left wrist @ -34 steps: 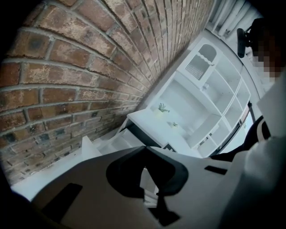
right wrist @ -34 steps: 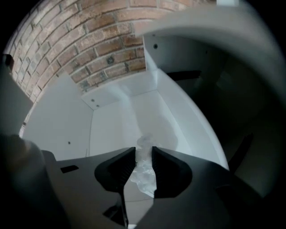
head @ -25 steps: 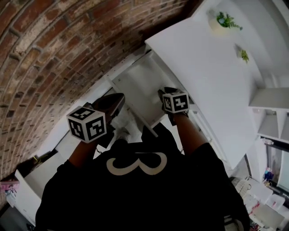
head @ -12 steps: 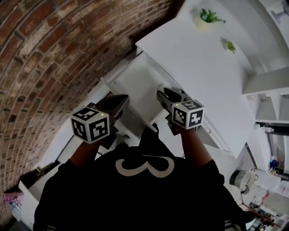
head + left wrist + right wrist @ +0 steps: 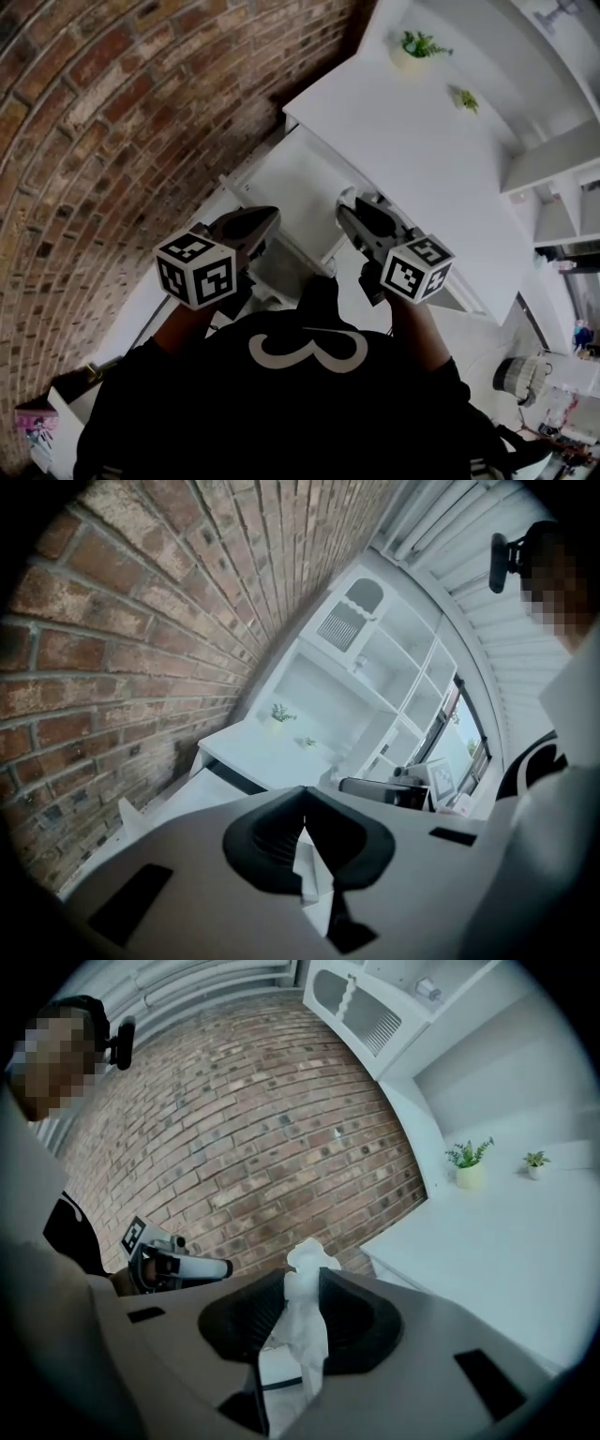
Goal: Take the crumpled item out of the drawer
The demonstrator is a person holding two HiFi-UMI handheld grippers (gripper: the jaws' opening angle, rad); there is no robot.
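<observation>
The jaws of the right gripper (image 5: 306, 1276) pinch the crumpled item (image 5: 305, 1330), a white wad running lengthwise between them and poking past their tips, above the open drawer (image 5: 291, 183) at mid-frame, while the jaws of the left gripper (image 5: 305, 794) sit closed and empty alongside.

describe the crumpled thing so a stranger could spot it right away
Start at the red brick wall and the white cabinet top beside it. In front of them the right claw is shut on a crumpled white tissue that pokes up between its black pads. It is the only soft, wrinkled thing among hard, smooth surfaces.
</observation>
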